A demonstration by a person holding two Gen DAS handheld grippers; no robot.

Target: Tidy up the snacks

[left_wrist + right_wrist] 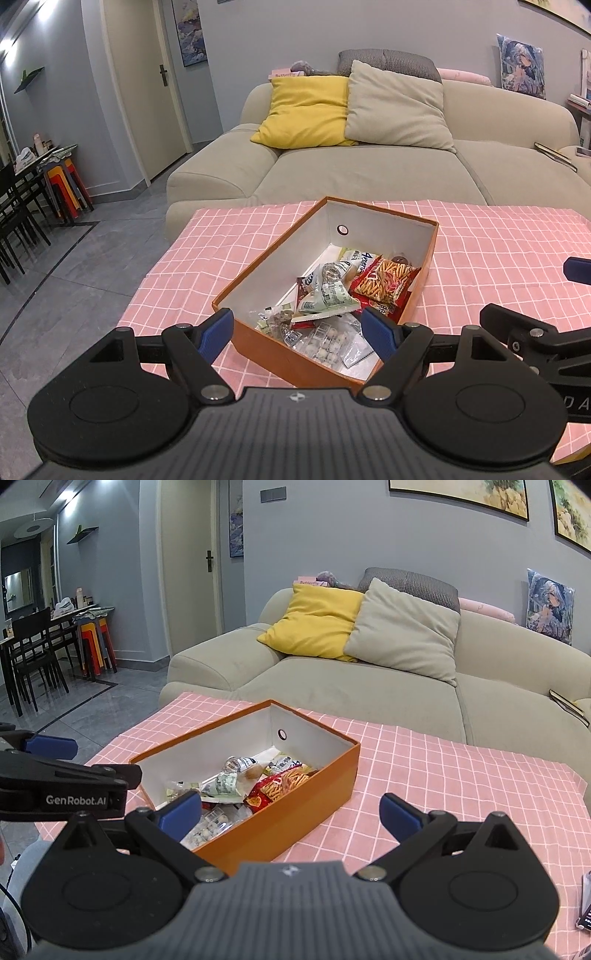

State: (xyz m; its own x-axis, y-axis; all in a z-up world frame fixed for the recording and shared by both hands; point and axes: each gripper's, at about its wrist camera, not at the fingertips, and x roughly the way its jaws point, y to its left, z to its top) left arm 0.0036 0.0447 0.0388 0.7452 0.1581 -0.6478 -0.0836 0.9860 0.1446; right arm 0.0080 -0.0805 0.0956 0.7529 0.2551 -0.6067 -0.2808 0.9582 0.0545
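Note:
An orange box (pixel 258 341) with a white inside stands on the pink checked tablecloth (pixel 498 251). It holds several snack packets: a red packet of sticks (pixel 384 282), a pale green packet (pixel 328 295) and clear bags of small sweets (pixel 325 345). My left gripper (pixel 299 332) is open and empty, just above the box's near end. In the right wrist view the box (pixel 295 812) lies ahead to the left, with the red packet (pixel 280 788) inside. My right gripper (pixel 291 812) is open and empty over the box's near right corner.
A beige sofa (pixel 369 170) with a yellow pillow (pixel 303 110) and a beige pillow (pixel 399 107) stands behind the table. A dining table with dark chairs and stacked stools (pixel 92 642) stands at the far left. A dark object (pixel 585 901) lies at the table's right edge.

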